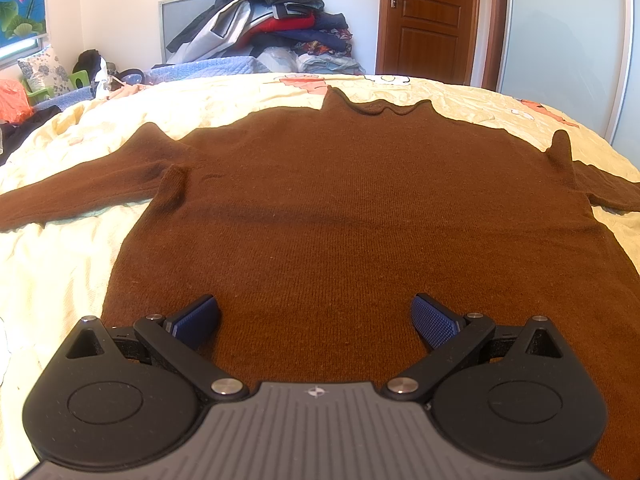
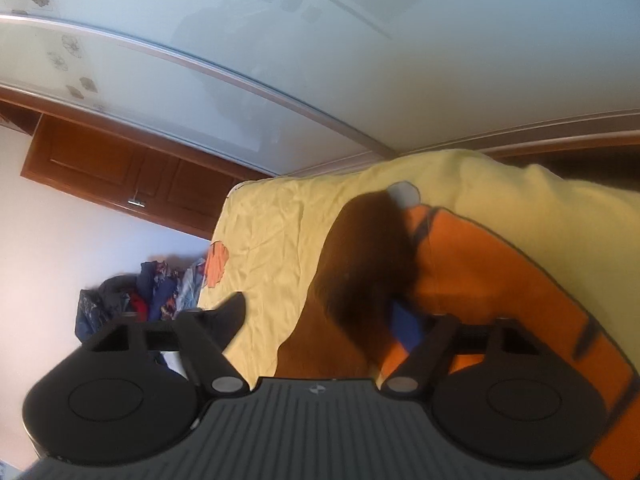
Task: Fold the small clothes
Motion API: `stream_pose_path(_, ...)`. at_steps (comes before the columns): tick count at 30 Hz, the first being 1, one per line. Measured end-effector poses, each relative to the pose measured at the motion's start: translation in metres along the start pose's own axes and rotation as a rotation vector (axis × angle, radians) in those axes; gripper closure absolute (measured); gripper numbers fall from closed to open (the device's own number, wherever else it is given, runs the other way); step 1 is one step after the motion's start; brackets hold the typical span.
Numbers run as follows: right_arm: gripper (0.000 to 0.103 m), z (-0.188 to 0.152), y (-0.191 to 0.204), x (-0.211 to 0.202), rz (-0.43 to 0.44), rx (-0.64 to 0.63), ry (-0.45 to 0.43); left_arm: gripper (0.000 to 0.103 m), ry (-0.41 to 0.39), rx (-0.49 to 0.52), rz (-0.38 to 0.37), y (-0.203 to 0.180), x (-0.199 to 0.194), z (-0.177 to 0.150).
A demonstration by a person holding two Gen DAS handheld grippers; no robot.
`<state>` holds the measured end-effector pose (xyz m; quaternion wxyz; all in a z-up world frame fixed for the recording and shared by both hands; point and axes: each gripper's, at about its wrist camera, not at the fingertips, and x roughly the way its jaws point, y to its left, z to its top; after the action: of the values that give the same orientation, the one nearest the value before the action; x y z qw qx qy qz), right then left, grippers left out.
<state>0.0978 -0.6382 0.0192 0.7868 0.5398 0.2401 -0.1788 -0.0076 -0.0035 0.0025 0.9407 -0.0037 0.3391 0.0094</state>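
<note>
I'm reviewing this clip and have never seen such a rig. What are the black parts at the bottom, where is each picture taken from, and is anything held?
A person holds one hand-held gripper per hand; each carries a fisheye camera looking along its two fingers. The left view shows the left hand-held gripper, open and empty, over a brown sweater spread flat on a yellow bedspread. The right view is tilted sideways: the right hand-held gripper looks open, with a sweater sleeve between its fingers. Whether it grips the sleeve is unclear. A clothes pile sits behind.
</note>
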Motion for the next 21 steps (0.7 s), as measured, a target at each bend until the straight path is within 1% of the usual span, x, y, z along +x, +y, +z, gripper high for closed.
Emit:
stream_pose_path(1, 0.068, 0.0, -0.002, 0.004, -0.015, 0.003, 0.004, 0.0, 0.0, 0.0, 0.0, 0.0, 0.0, 0.0)
stream_pose_path(2, 0.082, 0.002, -0.005, 0.006, -0.03, 0.009, 0.009, 0.0, 0.0, -0.001, -0.001, 0.0, 0.0, 0.0)
stream_pose_path(4, 0.093, 0.002, -0.009, 0.013, -0.053, 0.008, -0.007, 0.0, 0.0, -0.002, -0.002, 0.0, -0.001, 0.0)
stream_pose_path(5, 0.091, -0.001, -0.008, 0.015, -0.055, -0.005, -0.017, 0.0, -0.001, -0.003, -0.002, 0.0, -0.001, 0.0)
stream_pose_path(7, 0.09, -0.009, 0.005, 0.011, -0.06, -0.05, -0.045, 0.0, -0.001, -0.004, -0.004, -0.001, -0.002, -0.001)
stream_pose_path(8, 0.09, -0.018, 0.019, 0.008, -0.029, -0.084, -0.046, 0.0, -0.001, -0.005, -0.005, -0.001, -0.002, -0.001)
stream_pose_path(9, 0.09, -0.033, 0.037, 0.002, 0.039, -0.131, -0.028, 0.0, -0.001, -0.005, -0.005, -0.002, -0.002, -0.001)
stream_pose_path(11, 0.09, -0.077, 0.087, -0.003, 0.169, -0.283, 0.057, 0.0, -0.001, -0.004, -0.005, -0.003, -0.002, -0.001)
stream_pose_path(13, 0.089, -0.144, 0.14, -0.007, 0.299, -0.461, 0.16, 0.0, 0.001, -0.002, -0.006, -0.002, -0.001, 0.0)
stream_pose_path(15, 0.088, -0.216, 0.18, -0.006, 0.436, -0.567, 0.309, 0.0, 0.001, 0.0, -0.006, -0.002, 0.0, 0.0)
stream_pose_path(16, 0.083, -0.253, 0.194, -0.005, 0.487, -0.604, 0.389, 0.0, 0.001, 0.001, -0.007, -0.001, 0.0, 0.0)
stream_pose_path(17, 0.056, -0.287, 0.205, -0.002, 0.516, -0.639, 0.468, 0.0, 0.001, 0.002, -0.009, 0.0, -0.001, 0.0)
stream_pose_path(18, 0.037, -0.315, 0.213, 0.002, 0.539, -0.666, 0.551, 0.0, 0.002, 0.004, -0.012, 0.001, -0.001, 0.001)
stream_pose_path(19, 0.009, -0.339, 0.216, 0.004, 0.551, -0.683, 0.609, 0.0, 0.003, 0.008, -0.017, 0.001, -0.001, 0.001)
stream_pose_path(20, 0.007, -0.355, 0.216, 0.0, 0.55, -0.697, 0.613, 0.0, 0.006, 0.015, -0.026, 0.002, -0.001, 0.001)
stream_pose_path(21, 0.008, -0.363, 0.212, -0.007, 0.549, -0.71, 0.58, 0.0, 0.01, 0.02, -0.038, 0.004, -0.003, 0.002)
